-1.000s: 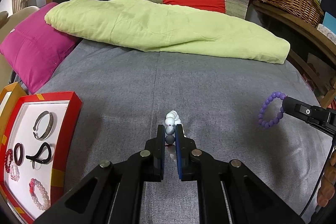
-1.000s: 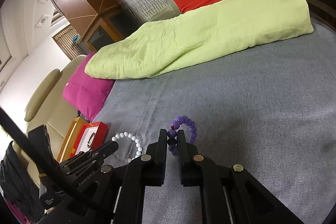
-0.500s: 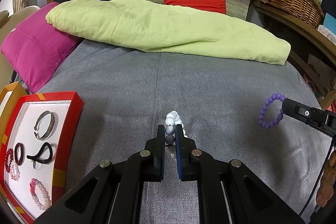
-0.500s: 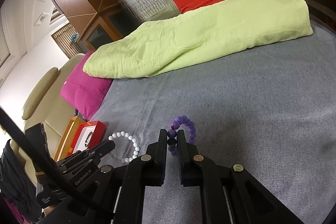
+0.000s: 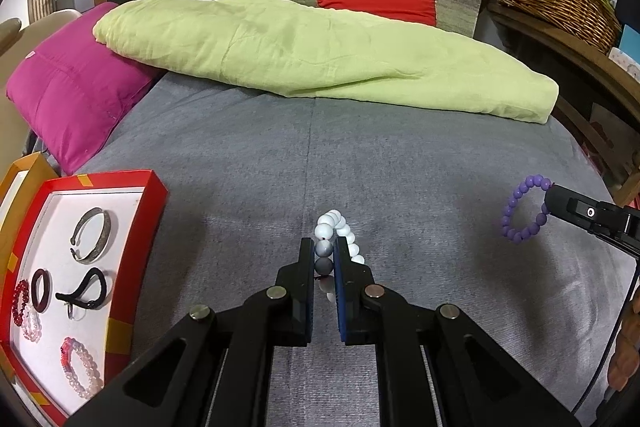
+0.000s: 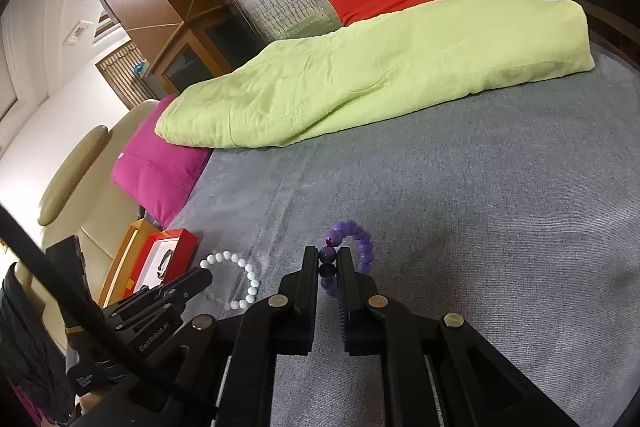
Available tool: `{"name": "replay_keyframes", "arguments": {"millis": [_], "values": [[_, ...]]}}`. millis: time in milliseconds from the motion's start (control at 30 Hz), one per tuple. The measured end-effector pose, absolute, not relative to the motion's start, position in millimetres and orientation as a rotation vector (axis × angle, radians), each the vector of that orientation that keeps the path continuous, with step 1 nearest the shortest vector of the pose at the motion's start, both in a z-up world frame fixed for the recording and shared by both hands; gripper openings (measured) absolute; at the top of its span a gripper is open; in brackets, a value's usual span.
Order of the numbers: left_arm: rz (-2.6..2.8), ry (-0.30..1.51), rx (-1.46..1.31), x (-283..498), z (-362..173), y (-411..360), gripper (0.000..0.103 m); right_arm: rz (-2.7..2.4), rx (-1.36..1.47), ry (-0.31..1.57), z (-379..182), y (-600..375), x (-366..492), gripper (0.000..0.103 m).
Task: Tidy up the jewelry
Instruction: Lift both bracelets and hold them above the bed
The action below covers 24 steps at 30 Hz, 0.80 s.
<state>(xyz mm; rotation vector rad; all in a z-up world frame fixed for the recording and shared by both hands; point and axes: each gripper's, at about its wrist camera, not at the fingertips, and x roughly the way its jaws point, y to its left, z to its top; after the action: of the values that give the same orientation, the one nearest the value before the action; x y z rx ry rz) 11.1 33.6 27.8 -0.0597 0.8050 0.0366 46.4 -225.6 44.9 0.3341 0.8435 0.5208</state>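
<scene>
Lower left of the left wrist view: red tray point(image 5: 136, 239) on the grey bed cover point(image 5: 420, 163), already holding a metal bangle point(image 5: 91, 235), a black ring point(image 5: 41, 289), a black clip-like piece point(image 5: 82, 294) and pink beaded bracelets point(image 5: 79, 367). Centre: left gripper point(image 5: 324, 259), jaws closed on the white beaded bracelet point(image 5: 340, 231), pinching two grey-looking beads, rest of the loop hanging free above the cover. Right edge: right gripper point(image 5: 550, 199), jaws clamped on the purple beaded bracelet point(image 5: 520, 213), also lifted clear. Right wrist view, left to right: tray point(image 6: 176, 239), white bracelet point(image 6: 240, 279), then purple bracelet point(image 6: 356, 247) nipped between the jaws of the right gripper point(image 6: 328, 259). Likely light, floppy, elastic-strung; smooth round beads prone to rolling or slipping. Best held across one or two beads, squarely, never on bare cord.
</scene>
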Motion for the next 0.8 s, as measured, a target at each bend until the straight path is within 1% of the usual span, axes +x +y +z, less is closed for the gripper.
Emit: {"name": "replay_keyframes", "arguments": {"millis": [367, 800], "values": [[0.061, 0.795, -0.074, 1.9, 30.7, 50.3, 0.009, 0.505, 0.306, 0.848, 43.3, -221.2, 46.4, 0.01], [0.092, 0.767, -0.121, -16.3, 41.9, 84.9, 0.009, 0.504, 0.258, 0.895, 28.9, -200.5, 35.5, 0.01]]}}
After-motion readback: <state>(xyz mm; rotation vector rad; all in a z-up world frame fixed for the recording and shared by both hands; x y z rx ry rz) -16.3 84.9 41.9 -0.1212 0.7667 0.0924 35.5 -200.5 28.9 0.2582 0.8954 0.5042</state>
